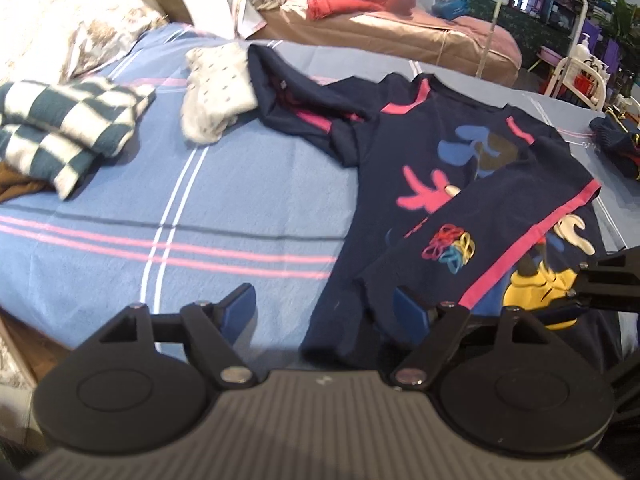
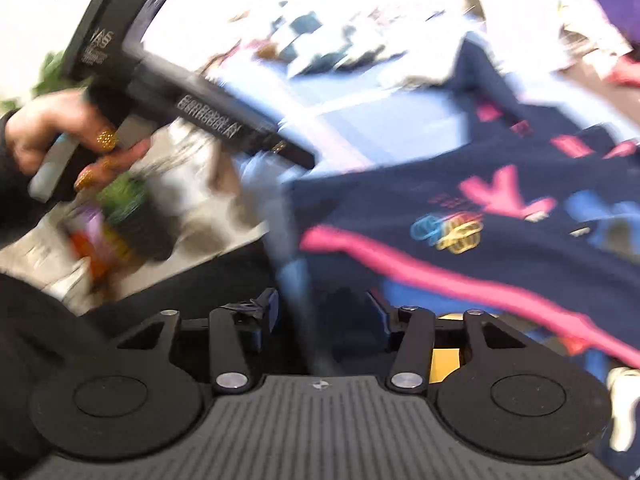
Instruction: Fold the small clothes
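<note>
The left gripper (image 1: 324, 308) is seen with its jaws spread apart, nothing pinched between the blue pads (image 1: 240, 300). One pad rests over the striped blue bedsheet (image 1: 120, 200); the other is partly covered by the lower edge of the navy T-shirt (image 1: 460, 168), whose hem lies loosely across the gap without being squeezed. The right gripper (image 2: 322, 312) is likewise seen released, its jaws standing wide; a blurred strip of the shirt's cloth (image 2: 296, 280) is seen between the pads but is not clamped. In the right wrist view the left gripper's body is held in a hand (image 2: 52, 132) with glittered gold nails, up at the left of the picture.

The navy T-shirt is laid flat on the bed, pink trim at the neck and sleeves, with one side folded diagonally over the printed front so that a pink-edged hem crosses the cartoon figure. A second dark garment (image 1: 296, 96) with pink trim is crumpled just beside the shirt's collar. Touching it lies a folded white patterned piece (image 1: 216, 88). Well apart, near the bed's left edge, a folded green-and-white checked cloth (image 1: 68, 128) is stacked. Another dark item (image 1: 616, 144) lies at the far right.
</note>
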`<action>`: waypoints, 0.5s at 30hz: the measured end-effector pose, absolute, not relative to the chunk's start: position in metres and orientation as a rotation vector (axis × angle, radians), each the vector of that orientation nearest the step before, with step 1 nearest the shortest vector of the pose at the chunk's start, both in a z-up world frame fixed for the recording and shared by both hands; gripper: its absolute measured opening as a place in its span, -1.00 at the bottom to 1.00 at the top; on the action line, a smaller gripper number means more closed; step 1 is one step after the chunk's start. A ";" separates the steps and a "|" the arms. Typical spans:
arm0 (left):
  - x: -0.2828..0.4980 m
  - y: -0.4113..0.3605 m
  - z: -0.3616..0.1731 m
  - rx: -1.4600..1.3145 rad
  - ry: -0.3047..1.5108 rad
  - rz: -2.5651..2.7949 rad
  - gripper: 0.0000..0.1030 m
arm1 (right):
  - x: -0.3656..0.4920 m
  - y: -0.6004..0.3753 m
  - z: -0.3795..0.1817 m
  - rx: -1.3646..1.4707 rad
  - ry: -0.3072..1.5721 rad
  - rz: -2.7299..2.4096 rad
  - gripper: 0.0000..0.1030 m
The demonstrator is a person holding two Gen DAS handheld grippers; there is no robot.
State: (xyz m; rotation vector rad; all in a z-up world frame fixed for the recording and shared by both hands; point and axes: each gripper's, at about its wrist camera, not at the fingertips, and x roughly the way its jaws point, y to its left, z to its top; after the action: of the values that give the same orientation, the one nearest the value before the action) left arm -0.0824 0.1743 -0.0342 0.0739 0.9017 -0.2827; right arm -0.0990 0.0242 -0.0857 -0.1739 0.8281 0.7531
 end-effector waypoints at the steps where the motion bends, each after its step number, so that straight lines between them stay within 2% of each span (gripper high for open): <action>1: -0.080 0.169 -0.035 0.081 0.901 -0.288 0.46 | -0.098 0.026 -0.093 -0.204 0.846 0.698 0.60; 3: -0.076 0.159 -0.036 0.095 0.896 -0.300 0.43 | -0.098 0.028 -0.113 -0.244 0.946 0.664 0.37; 4: -0.074 0.155 -0.035 0.095 0.891 -0.311 0.43 | -0.103 0.028 -0.120 -0.224 0.981 0.709 0.37; 5: -0.072 0.150 -0.034 0.090 0.886 -0.328 0.43 | -0.110 0.026 -0.120 -0.208 0.972 0.748 0.60; 6: -0.071 0.146 -0.033 0.088 0.882 -0.345 0.43 | -0.112 0.023 -0.114 -0.190 0.974 0.782 0.71; 7: -0.069 0.141 -0.032 0.094 0.878 -0.357 0.43 | -0.112 0.017 -0.109 -0.149 0.998 0.815 0.70; 8: -0.068 0.135 -0.031 0.102 0.870 -0.370 0.43 | -0.111 0.006 -0.104 -0.089 1.007 0.823 0.51; 9: -0.066 0.129 -0.030 0.107 0.863 -0.388 0.43 | -0.111 -0.006 -0.097 -0.034 0.986 0.790 0.47; 12: -0.061 0.108 -0.035 0.123 0.865 -0.454 0.44 | -0.118 -0.043 -0.090 0.015 0.910 0.592 0.55; 13: -0.059 0.100 -0.041 0.135 0.886 -0.470 0.43 | -0.121 -0.051 -0.098 -0.023 0.960 0.527 0.62; 15: -0.062 0.087 -0.053 0.194 0.928 -0.498 0.39 | -0.137 -0.057 -0.120 -0.132 1.090 0.500 0.63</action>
State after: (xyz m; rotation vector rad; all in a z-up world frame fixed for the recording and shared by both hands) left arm -0.0616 0.0869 -0.0528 0.1940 0.9282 -0.4980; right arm -0.1372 -0.0571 -0.1196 -0.1316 1.0898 0.5004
